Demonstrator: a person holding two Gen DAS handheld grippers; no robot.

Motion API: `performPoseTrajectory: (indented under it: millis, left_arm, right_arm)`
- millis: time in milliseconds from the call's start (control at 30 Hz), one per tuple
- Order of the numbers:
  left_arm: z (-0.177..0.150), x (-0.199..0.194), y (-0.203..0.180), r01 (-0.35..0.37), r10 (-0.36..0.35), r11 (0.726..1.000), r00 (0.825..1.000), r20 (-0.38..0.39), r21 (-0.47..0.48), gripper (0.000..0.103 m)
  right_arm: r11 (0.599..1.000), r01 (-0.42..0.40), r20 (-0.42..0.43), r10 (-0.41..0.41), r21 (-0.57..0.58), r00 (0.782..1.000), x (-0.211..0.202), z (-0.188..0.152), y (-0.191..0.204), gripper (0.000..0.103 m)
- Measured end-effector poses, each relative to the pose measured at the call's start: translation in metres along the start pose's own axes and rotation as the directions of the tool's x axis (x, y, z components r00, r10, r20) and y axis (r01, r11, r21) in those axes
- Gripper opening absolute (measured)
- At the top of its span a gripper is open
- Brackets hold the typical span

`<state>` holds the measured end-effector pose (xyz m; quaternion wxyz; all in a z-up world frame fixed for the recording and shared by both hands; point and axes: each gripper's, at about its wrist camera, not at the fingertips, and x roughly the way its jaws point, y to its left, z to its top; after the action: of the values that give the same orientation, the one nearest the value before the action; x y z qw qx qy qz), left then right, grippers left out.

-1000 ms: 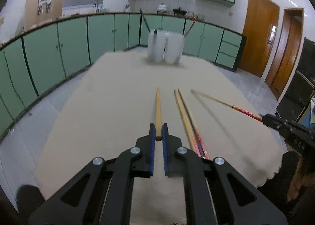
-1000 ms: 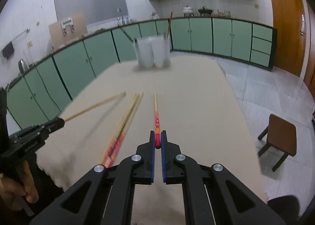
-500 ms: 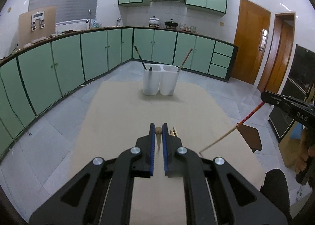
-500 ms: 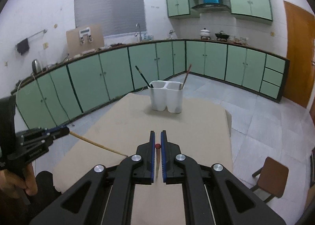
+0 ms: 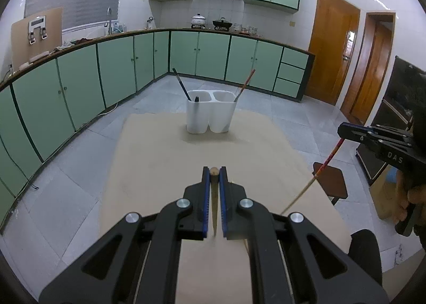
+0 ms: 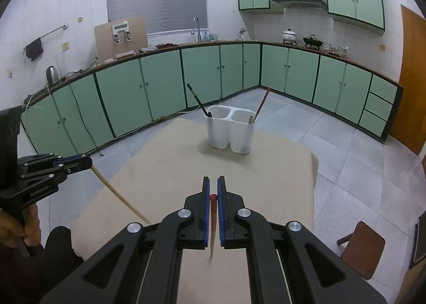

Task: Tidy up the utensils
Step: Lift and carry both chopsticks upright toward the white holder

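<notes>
My left gripper point(image 5: 213, 171) is shut on a plain wooden chopstick point(image 5: 214, 198) that hangs tip-down above the table; it also shows in the right wrist view point(image 6: 117, 194). My right gripper point(image 6: 213, 181) is shut on a red-ended chopstick point(image 6: 213, 224), also tip-down, which also shows in the left wrist view point(image 5: 323, 168). A white two-compartment holder point(image 5: 210, 112) stands at the table's far end, with a dark utensil in its left cup and a red-tipped chopstick point(image 5: 245, 83) in its right cup. Both grippers are well short of the holder.
The table has a beige cloth point(image 5: 165, 160). More chopsticks lie under my left gripper, mostly hidden point(image 5: 246, 246). A small brown stool point(image 6: 363, 248) stands right of the table. Green cabinets point(image 5: 80, 83) line the room.
Both grippers have lifted their chopsticks off the table and tipped up, so the chopsticks now hang tip-down. The views rose and pulled back from the tabletop.
</notes>
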<state>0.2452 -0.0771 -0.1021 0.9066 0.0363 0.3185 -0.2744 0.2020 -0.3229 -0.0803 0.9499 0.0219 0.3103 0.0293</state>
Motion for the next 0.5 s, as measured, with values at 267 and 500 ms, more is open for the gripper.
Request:
performPoseTrajectory:
  millis: [267, 500]
  left_arm:
    - [0.018, -0.001, 0.000, 0.031, -0.030, 0.999, 0.999, -0.022, 0.010, 0.006]
    - [0.052, -0.001, 0.001, 0.034, -0.034, 0.999, 0.999, -0.001, 0.022, 0.006]
  right_arm:
    - [0.999, 0.006, -0.010, -0.006, -0.038, 1.000, -0.005, 0.020, 0.000, 0.006]
    - [0.999, 0.004, -0.010, -0.004, -0.052, 1.000, -0.008, 0.053, -0.004, 0.006]
